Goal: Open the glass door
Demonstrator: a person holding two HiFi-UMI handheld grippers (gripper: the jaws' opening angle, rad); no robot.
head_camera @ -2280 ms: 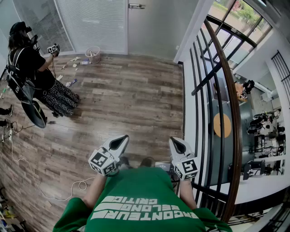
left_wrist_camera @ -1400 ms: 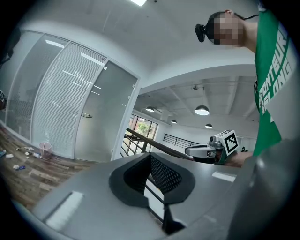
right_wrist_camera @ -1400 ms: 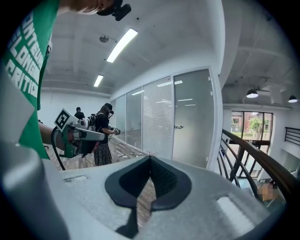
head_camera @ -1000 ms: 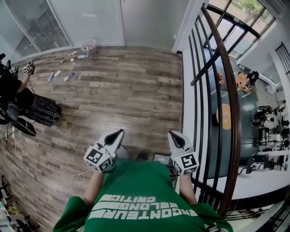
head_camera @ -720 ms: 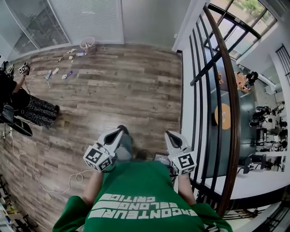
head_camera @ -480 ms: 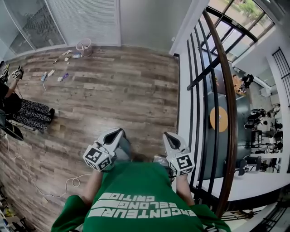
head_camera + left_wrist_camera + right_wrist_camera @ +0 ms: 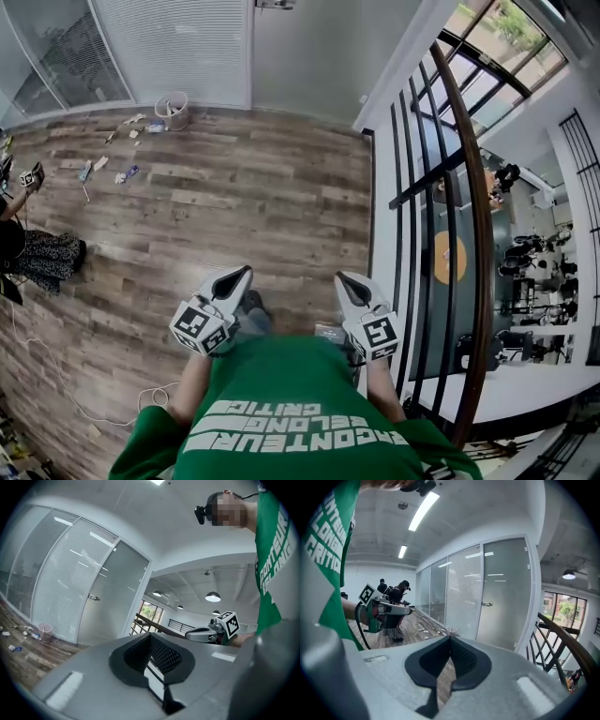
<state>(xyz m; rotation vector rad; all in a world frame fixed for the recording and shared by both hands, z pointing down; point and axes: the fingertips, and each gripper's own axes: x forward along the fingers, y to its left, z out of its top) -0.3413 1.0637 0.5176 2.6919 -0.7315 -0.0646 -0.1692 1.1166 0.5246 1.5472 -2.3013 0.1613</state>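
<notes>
The frosted glass door (image 7: 305, 52) stands shut in the far wall, its metal handle (image 7: 273, 5) at the top edge of the head view. Both grippers are held level in front of my green shirt, well short of the door. My left gripper (image 7: 240, 274) is shut with nothing in it, and so is my right gripper (image 7: 341, 278). In the left gripper view the door (image 7: 115, 602) and handle (image 7: 93, 597) lie ahead beyond the closed pads (image 7: 161, 656). The right gripper view shows the door (image 7: 504, 592) and handle (image 7: 487, 604) ahead too.
A black railing with a wooden rail (image 7: 472, 234) runs along the right, over a drop to a lower floor. A wastebasket (image 7: 172, 108) and scattered litter (image 7: 103, 164) lie by the blind-covered glass wall (image 7: 178, 42). A person (image 7: 23, 239) sits at the left; a cable (image 7: 66, 398) trails nearby.
Both grippers have been carried forward across the wooden floor toward the door, jaws unchanged. The seated person has slid toward the left edge of the head view.
</notes>
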